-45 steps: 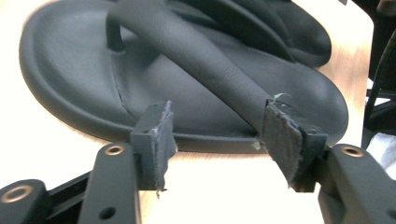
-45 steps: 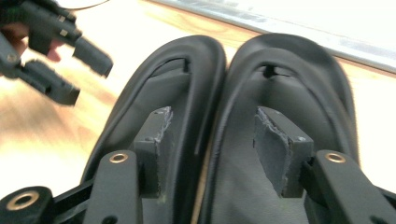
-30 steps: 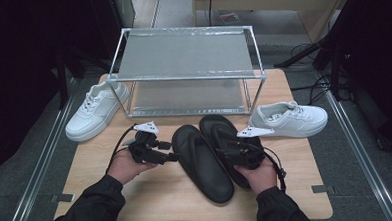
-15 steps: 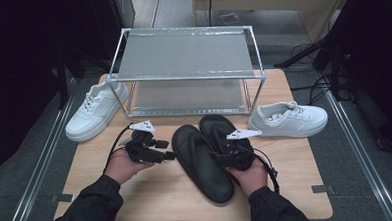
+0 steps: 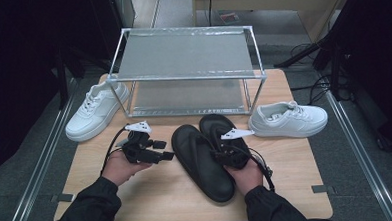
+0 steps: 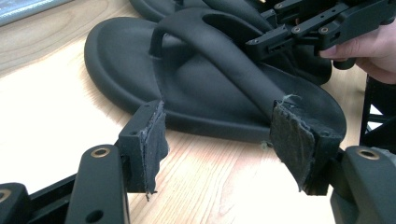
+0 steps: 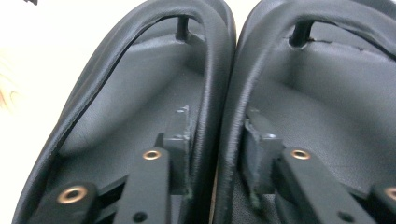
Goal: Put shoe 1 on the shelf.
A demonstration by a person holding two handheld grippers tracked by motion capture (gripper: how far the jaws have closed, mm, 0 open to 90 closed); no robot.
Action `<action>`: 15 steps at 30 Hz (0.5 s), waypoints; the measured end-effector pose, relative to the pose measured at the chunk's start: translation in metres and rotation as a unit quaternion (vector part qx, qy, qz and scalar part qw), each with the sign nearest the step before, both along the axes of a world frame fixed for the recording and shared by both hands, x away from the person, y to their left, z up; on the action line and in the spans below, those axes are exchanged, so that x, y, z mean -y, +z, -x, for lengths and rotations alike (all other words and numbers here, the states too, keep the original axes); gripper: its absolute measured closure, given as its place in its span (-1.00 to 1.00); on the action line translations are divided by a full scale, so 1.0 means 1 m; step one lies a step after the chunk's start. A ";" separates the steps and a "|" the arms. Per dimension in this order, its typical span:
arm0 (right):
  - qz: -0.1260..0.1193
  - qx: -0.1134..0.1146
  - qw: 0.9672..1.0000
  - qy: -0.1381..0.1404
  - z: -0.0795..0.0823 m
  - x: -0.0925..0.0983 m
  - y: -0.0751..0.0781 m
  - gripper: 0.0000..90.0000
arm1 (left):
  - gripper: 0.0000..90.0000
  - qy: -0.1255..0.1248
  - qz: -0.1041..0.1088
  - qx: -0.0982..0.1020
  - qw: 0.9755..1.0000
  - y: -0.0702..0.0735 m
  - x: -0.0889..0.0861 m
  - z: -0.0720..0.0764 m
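My right claw (image 7: 215, 154) has just been closing and now pinches the adjoining straps of both black sandals (image 5: 213, 157) at mid-worktop; my left claw (image 6: 224, 140) waits released, just left. A square, even squeeze should lift the pair together.

no readable text, no labels, no brand marks, no numbers or signs anywhere

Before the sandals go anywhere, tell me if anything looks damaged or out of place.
The left gripper has frayed pads, with loose fibres at the edges. The two black sandals overlap instead of lying apart, their inner straps pinched together by the right gripper.
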State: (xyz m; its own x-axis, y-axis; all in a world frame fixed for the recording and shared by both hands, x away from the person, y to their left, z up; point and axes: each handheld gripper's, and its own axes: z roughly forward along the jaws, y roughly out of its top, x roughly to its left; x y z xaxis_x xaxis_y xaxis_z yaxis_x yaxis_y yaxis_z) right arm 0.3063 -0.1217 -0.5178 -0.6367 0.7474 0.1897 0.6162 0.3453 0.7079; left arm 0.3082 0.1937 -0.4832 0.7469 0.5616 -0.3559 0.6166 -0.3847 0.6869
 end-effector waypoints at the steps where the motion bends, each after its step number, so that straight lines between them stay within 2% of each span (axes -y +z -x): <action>1: 0.001 -0.002 1.000 -0.001 0.000 0.000 0.000 0.57 | -0.19 0.002 0.001 0.000 1.000 0.000 0.000 0.000; 10: -0.004 -0.026 0.999 -0.019 -0.002 0.002 0.004 0.68 | -0.19 0.004 0.001 0.002 1.000 0.001 -0.002 0.001; 15: 0.003 -0.021 1.000 -0.016 -0.003 0.002 0.006 0.69 | -0.19 0.005 0.003 0.003 1.000 0.002 -0.003 0.000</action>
State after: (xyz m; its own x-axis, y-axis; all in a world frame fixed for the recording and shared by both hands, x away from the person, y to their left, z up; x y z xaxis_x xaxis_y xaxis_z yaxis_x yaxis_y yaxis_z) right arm 0.3090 -0.1241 -0.5114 -0.6039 0.7687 0.2108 0.6557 0.3287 0.6797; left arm 0.3086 0.1967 -0.4816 0.7431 0.5672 -0.3550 0.6166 -0.3745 0.6925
